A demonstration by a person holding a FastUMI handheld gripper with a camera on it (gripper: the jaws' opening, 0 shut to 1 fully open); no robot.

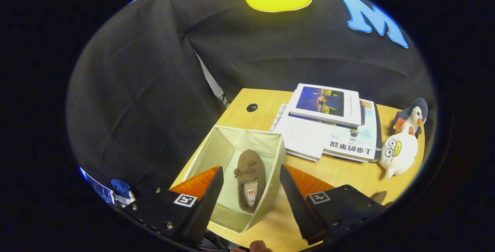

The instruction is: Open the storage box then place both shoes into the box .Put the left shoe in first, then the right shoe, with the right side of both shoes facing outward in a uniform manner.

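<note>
Tongs (251,190) spread wide and empty, 1 brown shoe (250,179) between them, inside storage box (232,138)

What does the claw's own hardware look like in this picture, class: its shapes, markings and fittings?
The claw has two wedge-shaped fingers with ridged inner faces, tapering to points. Each sits on a black housing carrying a square black-and-white marker tag and small screws. The fingers stand apart above the storage box.

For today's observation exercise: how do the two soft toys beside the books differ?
The white toy is larger and lies nearer the gripper, whose open fingers hold nothing; the penguin toy is smaller, dark-backed, farther off. The white one has big cartoon eyes; the penguin's are tiny. Both have orange beaks and rest on the table.
</note>
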